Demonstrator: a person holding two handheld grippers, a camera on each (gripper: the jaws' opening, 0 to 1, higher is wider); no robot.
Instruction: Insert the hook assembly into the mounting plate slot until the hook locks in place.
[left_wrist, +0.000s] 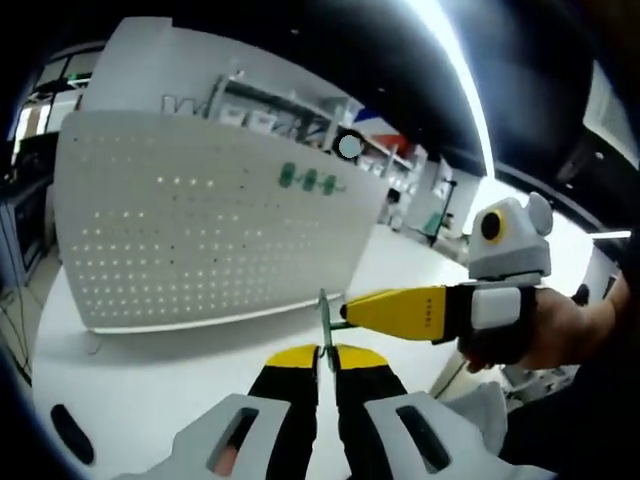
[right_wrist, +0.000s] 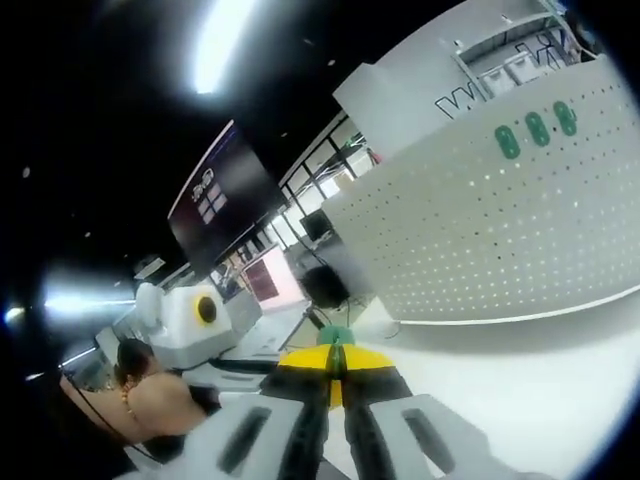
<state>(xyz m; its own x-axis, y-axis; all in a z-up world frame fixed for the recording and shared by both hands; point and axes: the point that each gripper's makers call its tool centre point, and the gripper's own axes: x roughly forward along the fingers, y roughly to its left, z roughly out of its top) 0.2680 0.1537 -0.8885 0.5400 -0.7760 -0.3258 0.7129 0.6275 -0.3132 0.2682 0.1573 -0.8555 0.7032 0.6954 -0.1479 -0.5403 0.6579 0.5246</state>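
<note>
Both claws, left (left_wrist: 327, 358) and right (right_wrist: 335, 362), pinch one green hook (left_wrist: 325, 318) before the pegboard (left_wrist: 200, 230).

open white bench (left_wrist: 150, 390) between the grippers and the pegboard (left_wrist: 200, 240). pegboard upright across the far side, blocking passage beyond; three green hooks (left_wrist: 309, 180) already on its upper part. right gripper (left_wrist: 345, 318) reaching in from the right, tips touching the thin green hook (left_wrist: 325, 325) above the left gripper (left_wrist: 327, 360).

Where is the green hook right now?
In the left gripper view the green hook is pinched by both grippers' yellow tips, left gripper and right gripper, in front of the white pegboard.
</note>
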